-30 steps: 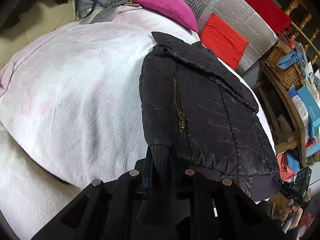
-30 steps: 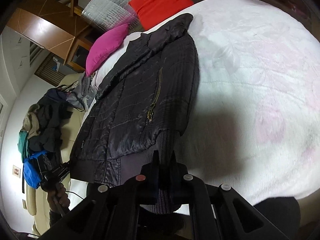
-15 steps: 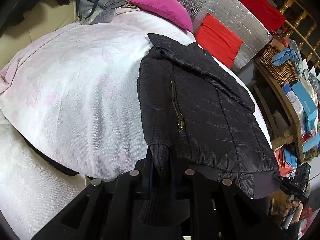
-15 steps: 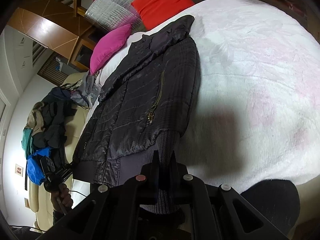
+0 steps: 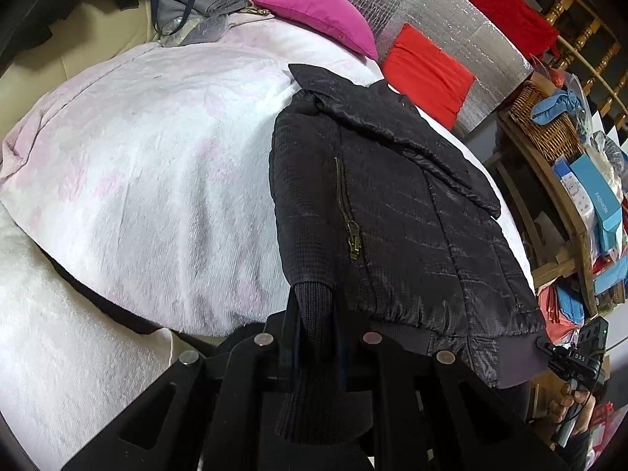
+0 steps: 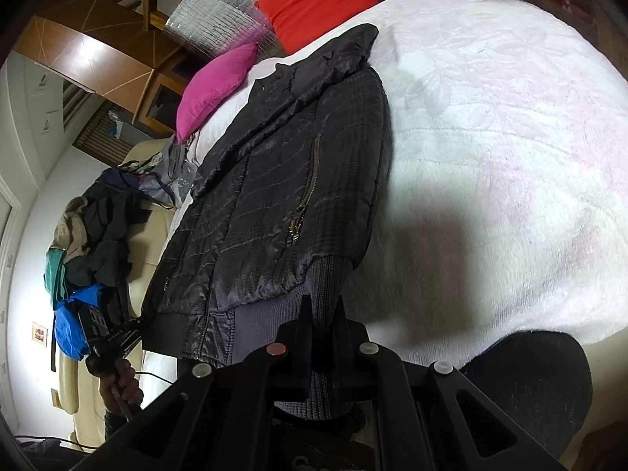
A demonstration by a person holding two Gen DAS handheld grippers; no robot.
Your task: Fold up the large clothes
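Note:
A black quilted jacket [image 5: 396, 212] with brass zippers lies on the white and pink bedspread [image 5: 149, 180], collar toward the pillows, hem at the bed's near edge. It also shows in the right wrist view [image 6: 274, 196]. My left gripper [image 5: 314, 314] is shut on the ribbed cuff [image 5: 312, 306] of the jacket's left sleeve. My right gripper [image 6: 322, 314] is shut on the ribbed cuff [image 6: 327, 274] of the other sleeve. Each gripper shows in the other's view, at the jacket's hem corner: the right one [image 5: 573, 361] and the left one [image 6: 106, 337].
A magenta pillow [image 5: 318, 11] and a red pillow [image 5: 428, 74] lean at the head of the bed by a silver quilted panel [image 5: 431, 8]. Grey clothes [image 5: 196, 4] lie at the far corner. A wooden shelf [image 5: 565, 204] with boxes stands beside the bed. A clothes pile [image 6: 90, 235] lies on a cream sofa.
Both grippers have drawn back slightly toward the near edge of the bed with the cuffs still held. The jacket lies as before.

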